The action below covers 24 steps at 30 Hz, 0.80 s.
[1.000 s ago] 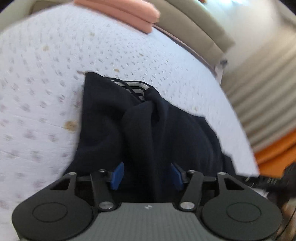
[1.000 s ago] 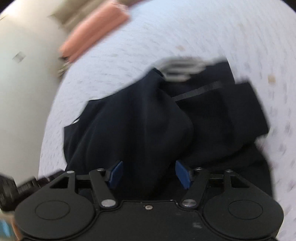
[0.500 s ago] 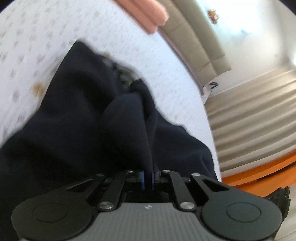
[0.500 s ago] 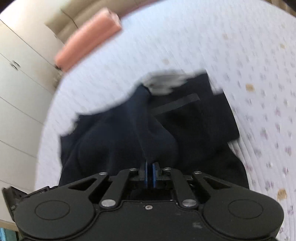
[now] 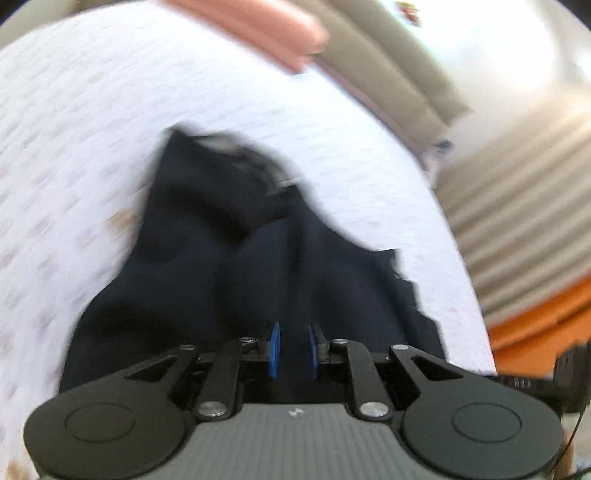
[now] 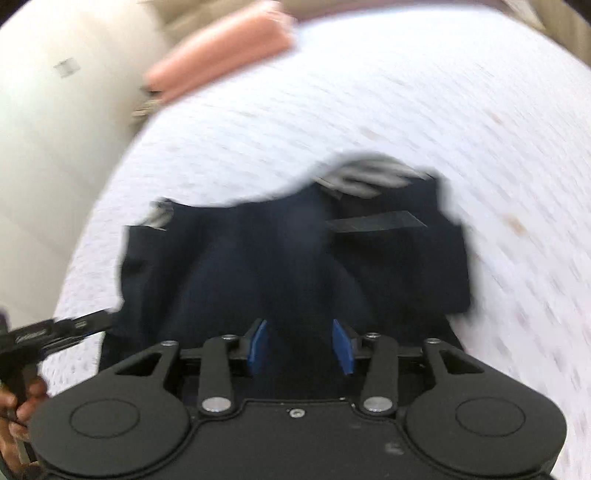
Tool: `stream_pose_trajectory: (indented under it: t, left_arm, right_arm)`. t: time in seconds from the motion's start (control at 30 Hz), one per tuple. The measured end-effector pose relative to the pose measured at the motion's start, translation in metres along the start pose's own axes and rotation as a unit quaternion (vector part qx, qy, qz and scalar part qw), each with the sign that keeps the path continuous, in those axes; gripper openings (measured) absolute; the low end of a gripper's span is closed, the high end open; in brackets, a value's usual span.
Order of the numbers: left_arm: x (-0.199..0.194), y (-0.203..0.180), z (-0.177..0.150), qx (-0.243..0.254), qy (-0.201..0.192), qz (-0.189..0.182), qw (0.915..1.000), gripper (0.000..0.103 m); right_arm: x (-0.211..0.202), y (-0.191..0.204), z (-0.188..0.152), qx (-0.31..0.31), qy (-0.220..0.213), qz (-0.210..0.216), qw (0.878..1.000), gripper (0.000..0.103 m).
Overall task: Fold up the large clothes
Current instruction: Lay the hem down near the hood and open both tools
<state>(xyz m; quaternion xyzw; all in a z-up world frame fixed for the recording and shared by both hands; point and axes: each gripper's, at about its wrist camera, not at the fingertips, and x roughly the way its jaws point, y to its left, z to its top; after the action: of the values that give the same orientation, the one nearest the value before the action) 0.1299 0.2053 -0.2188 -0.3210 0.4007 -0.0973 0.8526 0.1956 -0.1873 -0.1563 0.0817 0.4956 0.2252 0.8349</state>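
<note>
cloth: dark garment [image 5: 258, 280] lies bunched on the white bed [image 5: 74, 147], soft, floppy, light
left gripper [image 5: 293, 349]: jaws opening, cloth between, pads not pressing
right gripper [image 6: 300, 345]: jaws opening, apart
hold: near edge or corners

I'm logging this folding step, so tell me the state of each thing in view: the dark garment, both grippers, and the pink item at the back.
Dark garment: bunched and rumpled on the white bedspread, not laid flat.
Left gripper: jaws opening, narrow gap, dark cloth showing in it.
Right gripper: jaws opening, wider gap, pads not pressing the cloth.
Pink item: folded, lying at the bed's far edge, apart from the garment.
</note>
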Motion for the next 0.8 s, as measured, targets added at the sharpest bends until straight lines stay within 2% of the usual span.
stream_pose_trajectory:
  t: [0.07,0.1,0.13,0.2,0.23,0.27,0.33,0.37,0.4,0.47,0.53,0.6,0.67,0.77,0.8]
  left_arm:
    - [0.024,-0.028,0.003,0.019,0.011,-0.032,0.9993,0.017]
    - [0.043,-0.04,0.004,0.033,0.024,-0.033,0.9986,0.017]
    - [0.056,-0.049,0.002,0.05,0.036,-0.024,0.9978,0.017]
    - [0.08,-0.058,-0.014,0.085,0.056,0.02,0.9946,0.02]
    - [0.094,-0.053,-0.019,0.09,0.066,0.045,0.9928,0.016]
    - [0.105,-0.041,-0.023,0.08,0.068,0.059,0.9927,0.01]
    - [0.102,-0.016,-0.023,0.001,0.059,0.022,0.998,0.009]
    - [0.095,-0.009,-0.021,-0.032,0.056,0.01,0.9979,0.01]
    - [0.085,-0.007,-0.02,-0.037,0.043,0.018,0.9982,0.01]
    - [0.064,-0.011,-0.019,-0.016,0.009,0.064,0.9978,0.009]
    - [0.048,-0.009,-0.017,-0.014,-0.009,0.063,0.9978,0.01]
    - [0.043,0.0,-0.018,-0.033,-0.022,0.072,0.9966,0.012]
    - [0.049,0.01,-0.021,-0.041,-0.016,0.113,0.9926,0.012]
    - [0.055,0.009,-0.024,-0.048,-0.018,0.111,0.9925,0.011]
    - [0.053,0.004,-0.026,-0.033,-0.015,0.11,0.9933,0.012]
  right_arm:
    - [0.024,0.02,0.002,-0.031,-0.006,0.003,1.0,0.051]
    - [0.041,0.029,0.002,-0.046,-0.006,0.002,0.999,0.044]
    - [0.059,0.037,0.0,-0.065,-0.004,-0.003,0.998,0.031]
    - [0.1,0.039,-0.012,-0.103,0.027,-0.031,0.994,0.027]
    - [0.112,0.036,-0.021,-0.113,0.038,-0.042,0.992,0.024]
    - [0.114,0.031,-0.027,-0.125,0.016,-0.04,0.991,0.022]
    - [0.106,0.027,-0.022,-0.149,0.021,-0.034,0.988,0.017]
    - [0.094,0.023,-0.016,-0.149,0.02,-0.034,0.988,0.014]
    - [0.085,0.018,-0.012,-0.147,0.015,-0.031,0.989,0.015]
    - [0.064,0.009,-0.002,-0.143,-0.017,-0.048,0.988,0.02]
    - [0.057,0.001,0.003,-0.146,-0.034,-0.054,0.987,0.021]
    - [0.07,-0.003,-0.001,-0.163,-0.018,-0.069,0.984,0.02]
    - [0.099,-0.01,-0.013,-0.186,0.018,-0.104,0.977,0.018]
    - [0.101,-0.009,-0.017,-0.186,0.01,-0.117,0.975,0.016]
    - [0.093,-0.007,-0.015,-0.176,0.005,-0.117,0.977,0.016]
